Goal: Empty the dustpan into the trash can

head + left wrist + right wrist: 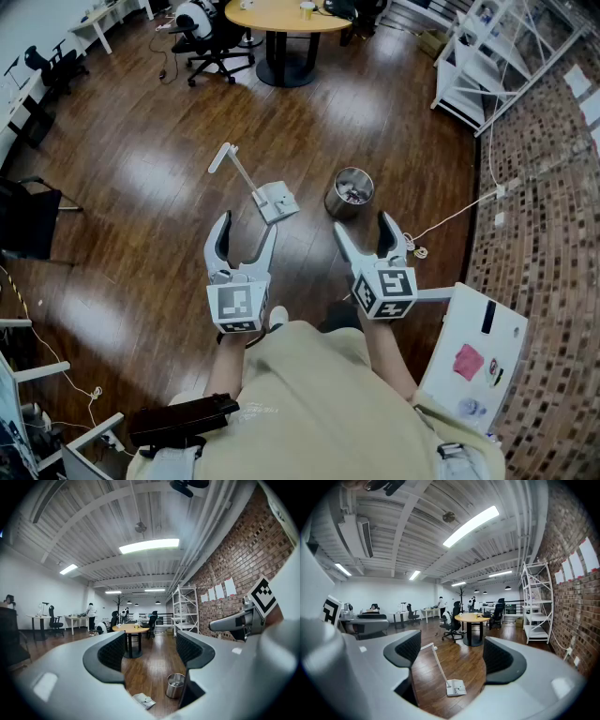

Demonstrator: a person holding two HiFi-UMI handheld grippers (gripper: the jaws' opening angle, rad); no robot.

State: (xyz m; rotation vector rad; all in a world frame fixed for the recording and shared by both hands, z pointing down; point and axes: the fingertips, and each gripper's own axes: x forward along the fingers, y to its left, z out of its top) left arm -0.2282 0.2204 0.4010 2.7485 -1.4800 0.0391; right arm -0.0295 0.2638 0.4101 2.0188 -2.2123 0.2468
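A white long-handled dustpan [274,201] stands on the wooden floor ahead of me, its handle slanting up to the left; it also shows as the dustpan [455,686] and the dustpan [144,700]. Just to its right is a small metal trash can [350,192] with scraps inside, seen again as the trash can [175,685]. My left gripper [246,239] is open and empty, held level well short of the dustpan. My right gripper [365,234] is open and empty too, a little short of the can.
A round wooden table [287,16] with black office chairs [214,42] stands farther back. A white shelf rack [487,66] lines the brick wall on the right, with a cable [450,217] on the floor. A white board [473,354] sits at my right side.
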